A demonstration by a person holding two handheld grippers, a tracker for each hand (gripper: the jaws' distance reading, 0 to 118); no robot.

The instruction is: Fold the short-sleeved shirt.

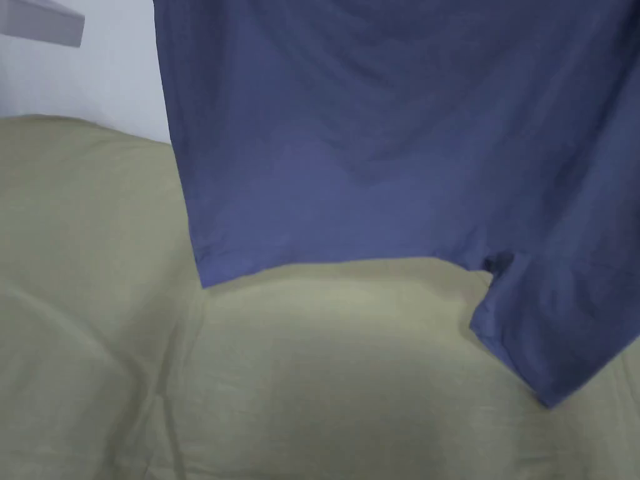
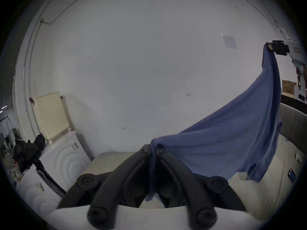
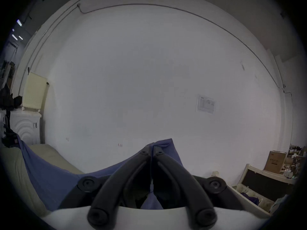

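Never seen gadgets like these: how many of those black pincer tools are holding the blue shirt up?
2. The left gripper pinches one top corner of the shirt; the right gripper pinches the other corner, and the shirt hangs between them above the bed.

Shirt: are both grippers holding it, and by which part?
Yes. The left gripper and the right gripper are each shut on a top edge of the blue shirt, which hangs spread between them above the bed.

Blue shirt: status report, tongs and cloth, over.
Left tongs shut on shirt. Right tongs shut on it too. Shirt hangs spread above the bed. Nothing in the way.
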